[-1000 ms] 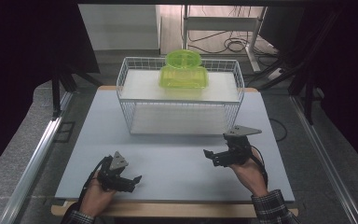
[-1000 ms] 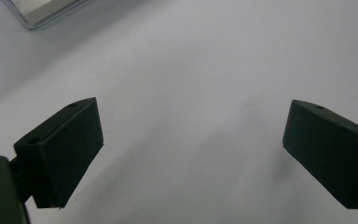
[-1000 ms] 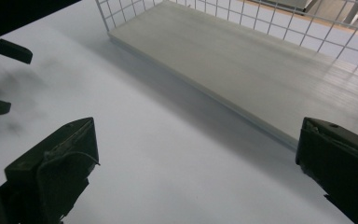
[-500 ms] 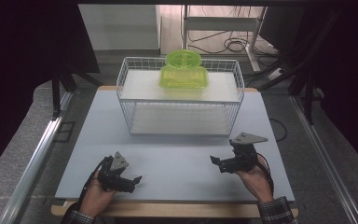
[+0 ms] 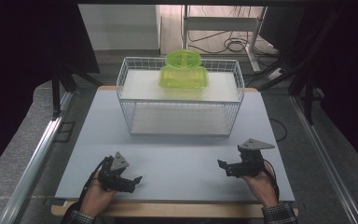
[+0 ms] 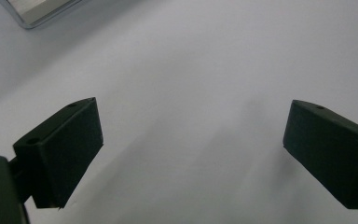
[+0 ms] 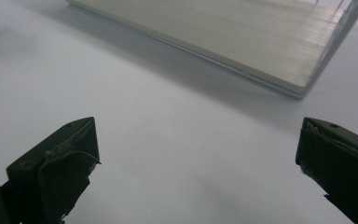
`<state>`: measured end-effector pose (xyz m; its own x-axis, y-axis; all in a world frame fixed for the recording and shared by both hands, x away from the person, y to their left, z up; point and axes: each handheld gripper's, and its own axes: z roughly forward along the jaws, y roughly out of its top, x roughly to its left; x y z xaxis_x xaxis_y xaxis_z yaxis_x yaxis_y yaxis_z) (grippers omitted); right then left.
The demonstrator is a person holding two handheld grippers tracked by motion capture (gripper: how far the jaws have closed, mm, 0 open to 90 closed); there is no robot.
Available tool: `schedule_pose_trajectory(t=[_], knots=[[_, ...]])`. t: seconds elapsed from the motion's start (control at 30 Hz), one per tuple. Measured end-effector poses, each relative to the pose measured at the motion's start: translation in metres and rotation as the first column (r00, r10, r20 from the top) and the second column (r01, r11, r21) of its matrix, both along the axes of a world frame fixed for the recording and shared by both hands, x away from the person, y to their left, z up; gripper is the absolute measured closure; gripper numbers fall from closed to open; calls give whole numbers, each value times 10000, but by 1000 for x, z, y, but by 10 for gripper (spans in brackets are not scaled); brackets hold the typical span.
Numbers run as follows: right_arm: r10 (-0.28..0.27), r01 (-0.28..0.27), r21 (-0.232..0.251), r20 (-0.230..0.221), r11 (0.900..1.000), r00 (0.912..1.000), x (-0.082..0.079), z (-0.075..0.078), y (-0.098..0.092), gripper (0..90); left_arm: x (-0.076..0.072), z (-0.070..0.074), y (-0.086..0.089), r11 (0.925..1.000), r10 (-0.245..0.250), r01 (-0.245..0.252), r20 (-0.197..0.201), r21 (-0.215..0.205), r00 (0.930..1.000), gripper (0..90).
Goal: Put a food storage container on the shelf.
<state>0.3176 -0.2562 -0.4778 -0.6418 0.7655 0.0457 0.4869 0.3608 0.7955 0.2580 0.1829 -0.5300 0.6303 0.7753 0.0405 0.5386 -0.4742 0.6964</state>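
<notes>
The left hand-held gripper [image 5: 129,181] rests low at the near left of the pale surface [image 5: 177,158], its jaws spread wide apart with nothing between them; the left gripper view shows only bare surface in the gap. The right hand-held gripper [image 5: 224,167] sits at the near right of the same surface, held in the person's right hand [image 5: 260,185], its jaws likewise standing well apart and empty, with the grey three-cornered plate raised above it. The two are well apart from each other, each near the front edge. Beyond them, toward the far side of the surface, stands a white wire basket [image 5: 123,100] with a pale board in its bottom; the right gripper view looks toward its near lower edge. A translucent yellow-green plastic container [image 5: 183,75] sits at the back of the basket, round lid part behind a squarish body.
</notes>
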Motion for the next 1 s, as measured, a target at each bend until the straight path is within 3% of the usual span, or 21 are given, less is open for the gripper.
schedule_pose_trajectory(t=[0.4,0.83,1.0], knots=[[-358,352,-462,-139,9983,9993,-3,-16,-13,0,0,-1,-1,10000,-62,62,29,75,10000,39],[-493,441,-612,-858,9972,9951,-1,-33,-18,0,0,-2,-2,9999,-92,91,106,100,9999,30],[-575,509,-769,-853,9957,9947,0,-34,-18,0,0,-1,-1,9999,-84,83,94,112,9999,30]])
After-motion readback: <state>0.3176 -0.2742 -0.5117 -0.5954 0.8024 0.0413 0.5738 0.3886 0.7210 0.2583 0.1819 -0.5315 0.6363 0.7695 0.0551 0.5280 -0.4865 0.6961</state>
